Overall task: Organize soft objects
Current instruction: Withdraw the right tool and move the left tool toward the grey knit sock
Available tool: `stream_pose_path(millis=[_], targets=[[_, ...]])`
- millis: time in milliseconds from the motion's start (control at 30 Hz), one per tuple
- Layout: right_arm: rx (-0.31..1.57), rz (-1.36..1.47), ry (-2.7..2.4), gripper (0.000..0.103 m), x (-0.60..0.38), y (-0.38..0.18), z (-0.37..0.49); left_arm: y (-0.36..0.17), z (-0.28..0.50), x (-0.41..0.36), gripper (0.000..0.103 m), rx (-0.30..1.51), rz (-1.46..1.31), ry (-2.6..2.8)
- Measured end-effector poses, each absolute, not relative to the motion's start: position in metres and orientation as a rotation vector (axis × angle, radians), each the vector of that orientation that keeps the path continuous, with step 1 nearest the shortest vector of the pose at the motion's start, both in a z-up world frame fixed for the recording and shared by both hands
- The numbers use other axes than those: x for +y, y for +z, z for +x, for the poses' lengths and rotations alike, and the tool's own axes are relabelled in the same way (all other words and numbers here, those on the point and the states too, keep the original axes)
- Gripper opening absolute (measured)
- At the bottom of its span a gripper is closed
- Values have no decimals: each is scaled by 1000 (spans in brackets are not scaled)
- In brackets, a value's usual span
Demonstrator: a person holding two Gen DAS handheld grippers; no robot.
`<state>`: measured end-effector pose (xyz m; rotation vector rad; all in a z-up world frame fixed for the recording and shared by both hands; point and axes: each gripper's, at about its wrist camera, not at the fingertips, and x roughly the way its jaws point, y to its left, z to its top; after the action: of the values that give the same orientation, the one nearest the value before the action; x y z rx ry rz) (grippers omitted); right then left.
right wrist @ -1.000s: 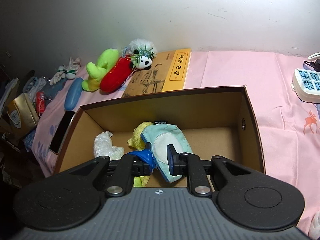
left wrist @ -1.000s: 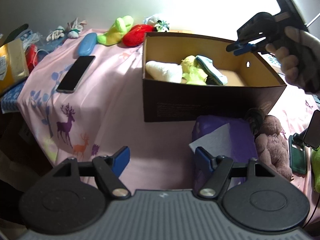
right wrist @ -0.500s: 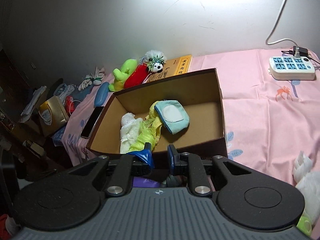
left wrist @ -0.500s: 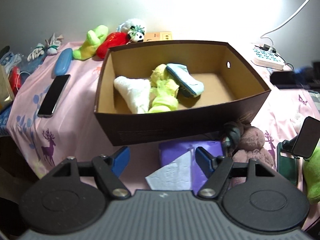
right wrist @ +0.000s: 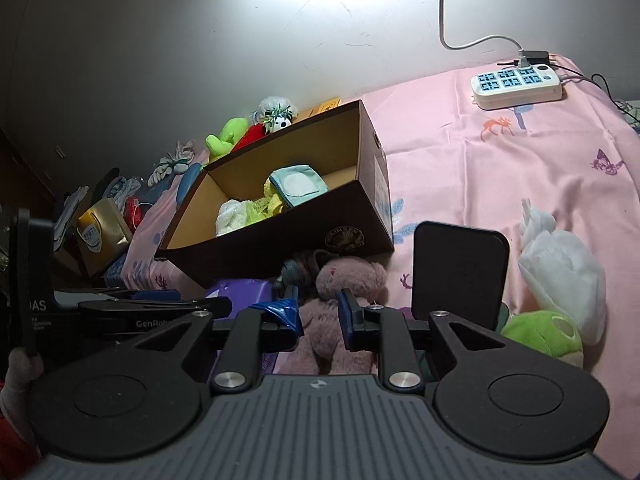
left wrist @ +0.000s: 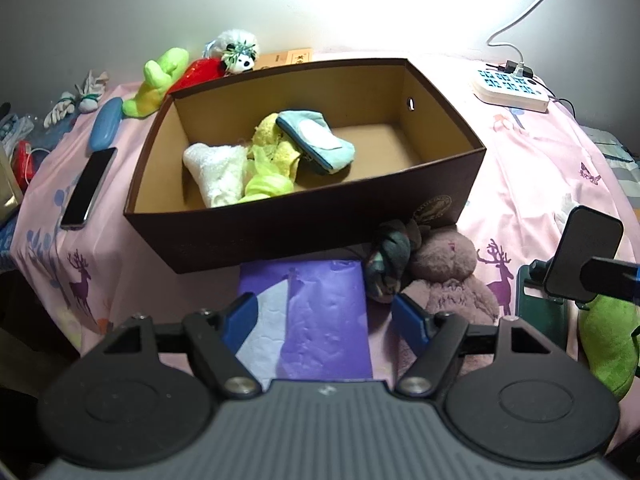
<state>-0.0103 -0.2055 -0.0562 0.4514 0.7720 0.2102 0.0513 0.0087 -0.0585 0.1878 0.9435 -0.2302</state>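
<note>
the box (left wrist: 304, 216) sits on the pink cloth (left wrist: 520, 168) with a white towel (left wrist: 218, 172), yellow cloths (left wrist: 272, 160) and a blue pouch (left wrist: 316, 140) already inside; in front of it lie a purple pack (left wrist: 320, 312), a dark knotted sock (left wrist: 388, 256) and a pink plush (right wrist: 340, 288), touching one another; a green plush (right wrist: 548, 336) and a white bundle (right wrist: 560, 264) lie to the right, beside a black stand (right wrist: 460, 272); the left gripper (left wrist: 324, 320) hangs over the purple pack, fingers wide apart and empty; the right gripper (right wrist: 318, 312) hovers just above the pink plush, fingers partly apart and holding nothing, though a scrap of blue film on one pad blurs the gap a little; the plush looks the likely next pick; it should be light, squashy and not slippery, so a deep pinch across the body or head would hold better than a bite on loose fur; it may drag the sock resting against it.
</note>
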Motion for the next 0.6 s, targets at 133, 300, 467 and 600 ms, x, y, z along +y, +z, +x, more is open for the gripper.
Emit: stream_pose_path(millis=[133, 300, 467, 600], targets=[[782, 486, 217, 5, -215, -67, -28, -64, 43, 0, 75, 953, 178, -222], [793, 464, 235, 7, -218, -83, -44, -72, 30, -3, 75, 938, 155, -233], [810, 490, 255, 7, -224, -100, -54, -81, 19, -13, 75, 921, 166, -260], [825, 548, 250, 7, -235, -112, -61, -83, 22, -24, 75, 879, 199, -298]])
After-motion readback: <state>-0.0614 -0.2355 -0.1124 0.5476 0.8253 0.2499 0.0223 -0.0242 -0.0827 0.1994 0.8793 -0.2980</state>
